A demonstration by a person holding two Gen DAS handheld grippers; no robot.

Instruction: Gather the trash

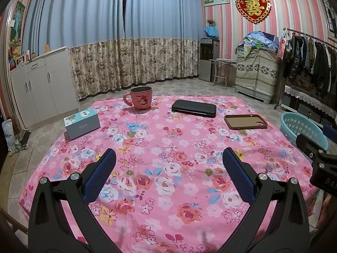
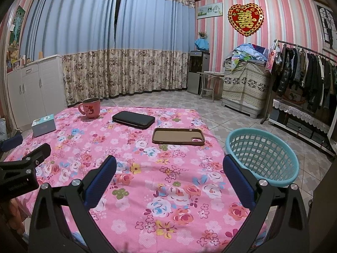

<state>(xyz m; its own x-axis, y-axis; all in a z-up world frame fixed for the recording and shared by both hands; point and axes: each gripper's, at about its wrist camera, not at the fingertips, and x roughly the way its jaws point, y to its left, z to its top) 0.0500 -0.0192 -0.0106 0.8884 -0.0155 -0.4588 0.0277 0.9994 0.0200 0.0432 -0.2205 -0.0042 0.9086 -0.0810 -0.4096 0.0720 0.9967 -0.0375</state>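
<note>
Pink striped walls and long blue curtains go around a table covered by a pink cloth with flowers. On the far side of the cloth stands a pink cup with a handle and a cartoon mouse on it. Near the cup, toward the left edge, lies a small light blue box. To the right of the cup lies a flat black case, and near that lies an empty brown phone cover, open side up. These four things are all apart from each other.

Off the right side of the table sits a round light blue plastic basket with holes in its wall. I cannot see anything inside it.

The left gripper hangs over the near part of the cloth with its blue padded fingers spread wide and nothing between them. The right gripper hangs beside it, closer to the basket, also spread wide and holding nothing.
</note>
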